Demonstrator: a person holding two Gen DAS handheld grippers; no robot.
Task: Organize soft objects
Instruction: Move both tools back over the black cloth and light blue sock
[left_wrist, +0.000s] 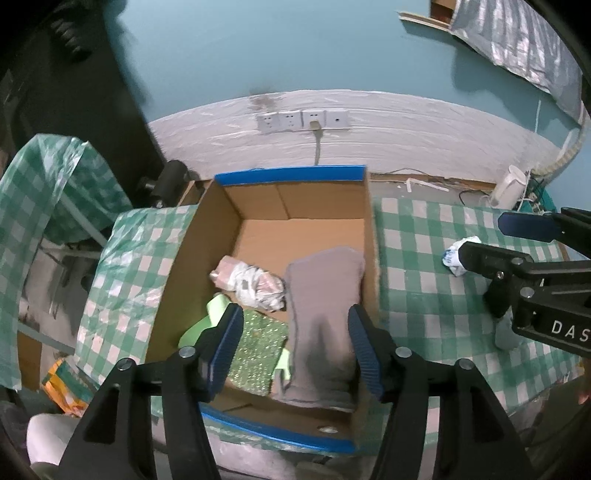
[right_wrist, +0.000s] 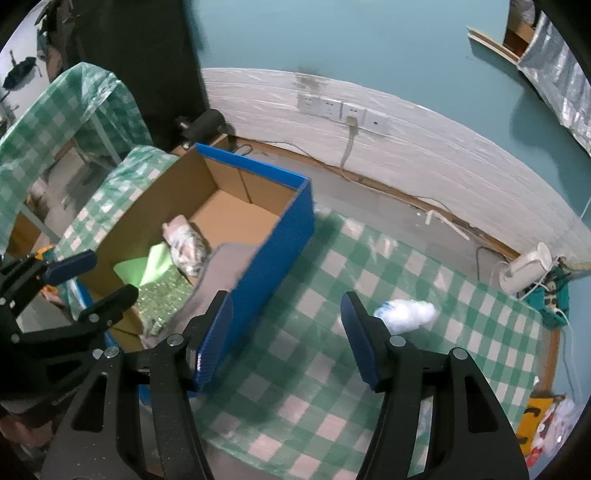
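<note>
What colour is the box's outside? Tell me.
Blue outside, plain brown inside; the box shows best in the right wrist view.

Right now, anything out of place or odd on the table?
One soft item is outside the box: a white crumpled bundle lies alone on the checked tablecloth, right of the cardboard box. The grey cloth, patterned bundle and green pieces are inside. Both grippers, left and right, are open and empty.

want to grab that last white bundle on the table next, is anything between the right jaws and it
Nothing visible blocks it. The right gripper is open above bare checked tablecloth, and the white bundle lies just ahead, slightly to its right, with only cloth between. The blue box stands off to the left.
</note>
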